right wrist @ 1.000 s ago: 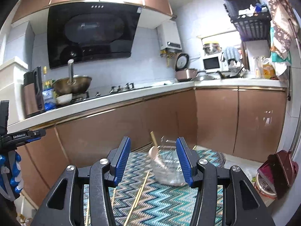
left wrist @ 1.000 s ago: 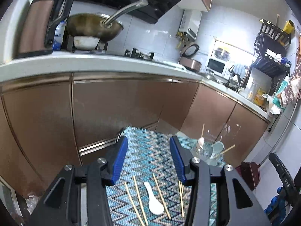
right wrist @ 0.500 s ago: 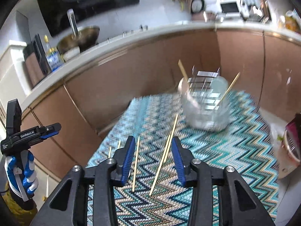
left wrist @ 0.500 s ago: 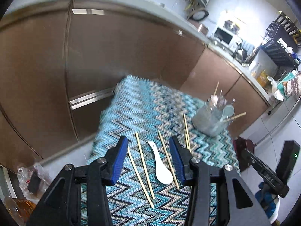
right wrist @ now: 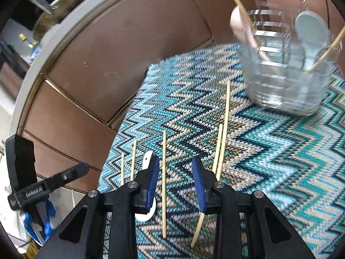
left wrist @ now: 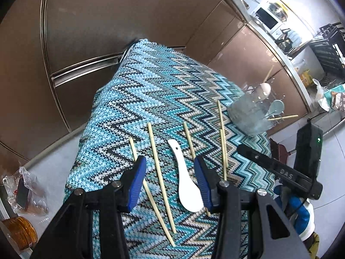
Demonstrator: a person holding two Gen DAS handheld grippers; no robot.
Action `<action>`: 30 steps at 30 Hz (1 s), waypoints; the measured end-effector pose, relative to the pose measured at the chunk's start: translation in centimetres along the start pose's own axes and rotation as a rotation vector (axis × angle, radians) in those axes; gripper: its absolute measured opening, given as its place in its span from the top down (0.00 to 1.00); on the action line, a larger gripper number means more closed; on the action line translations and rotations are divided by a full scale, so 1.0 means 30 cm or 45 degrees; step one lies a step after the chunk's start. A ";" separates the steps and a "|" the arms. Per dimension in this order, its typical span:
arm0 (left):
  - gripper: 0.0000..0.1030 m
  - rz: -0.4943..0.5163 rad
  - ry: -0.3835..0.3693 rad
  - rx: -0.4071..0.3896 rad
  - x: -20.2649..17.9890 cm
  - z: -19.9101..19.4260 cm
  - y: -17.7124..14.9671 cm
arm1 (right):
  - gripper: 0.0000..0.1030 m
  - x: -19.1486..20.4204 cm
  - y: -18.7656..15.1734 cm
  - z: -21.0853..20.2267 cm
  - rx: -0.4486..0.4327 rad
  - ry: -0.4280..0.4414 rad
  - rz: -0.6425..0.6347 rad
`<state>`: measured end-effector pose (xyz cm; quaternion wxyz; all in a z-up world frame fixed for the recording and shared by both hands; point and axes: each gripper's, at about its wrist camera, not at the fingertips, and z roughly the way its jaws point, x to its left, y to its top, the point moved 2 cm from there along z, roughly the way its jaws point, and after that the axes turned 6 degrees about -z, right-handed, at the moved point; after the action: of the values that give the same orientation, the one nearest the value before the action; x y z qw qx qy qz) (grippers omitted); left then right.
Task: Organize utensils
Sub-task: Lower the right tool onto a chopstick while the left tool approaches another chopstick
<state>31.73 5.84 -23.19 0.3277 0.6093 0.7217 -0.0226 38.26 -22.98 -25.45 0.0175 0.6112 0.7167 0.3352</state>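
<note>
- left wrist view: the left gripper [left wrist: 170, 179] hangs half open and empty over the zigzag cloth [left wrist: 163, 90]. between its jaws lie a chopstick [left wrist: 160, 177] and the white spoon [left wrist: 185, 181]. the spoon looks smooth, slippery and breakable, best pinched across its narrow handle.
- right wrist view: the right gripper [right wrist: 175, 183], its jaws just closing, straddles one thin chopstick [right wrist: 164, 183] without touching it; light and stiff, it is likely to roll, so mid-length suits. the clear holder [right wrist: 284, 79] stands far right.

Both grippers pointed steeply downward. The left gripper [left wrist: 170, 181] held its jaws apart with nothing pressed between them. The right gripper [right wrist: 175, 180] had just been closing its jaws, which stayed parted and gripped nothing.
</note>
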 end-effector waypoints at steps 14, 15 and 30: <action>0.58 -0.056 0.008 0.090 0.063 0.117 0.050 | 0.62 -0.081 0.058 0.198 0.144 -0.151 0.014; 0.58 -0.059 0.007 0.097 0.063 0.123 0.050 | 0.60 -0.084 0.059 0.200 0.145 -0.156 0.012; 0.73 -0.126 0.040 0.288 0.078 0.271 0.110 | 0.61 -0.098 0.104 0.248 0.228 -0.151 -0.031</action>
<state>38.20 5.19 -29.52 0.2439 0.6063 0.7488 -0.1103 44.93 -22.09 -30.79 0.0093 0.6204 0.7489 0.2328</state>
